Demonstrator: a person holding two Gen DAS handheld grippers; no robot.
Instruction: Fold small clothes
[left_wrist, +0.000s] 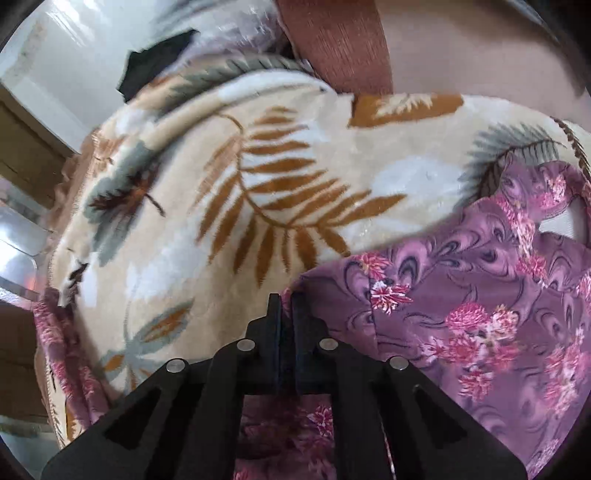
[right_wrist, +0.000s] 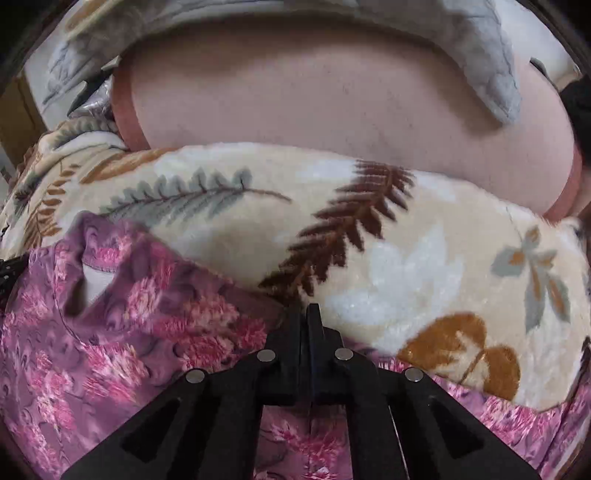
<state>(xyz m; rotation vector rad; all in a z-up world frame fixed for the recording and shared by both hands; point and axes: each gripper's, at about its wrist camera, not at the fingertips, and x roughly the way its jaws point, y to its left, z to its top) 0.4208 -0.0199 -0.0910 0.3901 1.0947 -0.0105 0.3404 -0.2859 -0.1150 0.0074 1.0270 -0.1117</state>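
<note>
The left gripper (left_wrist: 286, 301) is clamped on the purple garment (left_wrist: 461, 295). The right gripper (right_wrist: 304, 314) is clamped on its opposite edge. The garment lies on a leaf-patterned blanket (left_wrist: 221, 166).

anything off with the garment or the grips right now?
Nothing stands out. The purple floral garment lies rumpled on the leaf-print blanket, which is normal mid-fold. The left gripper and right gripper are each shut on its edge; no damage shows.
</note>
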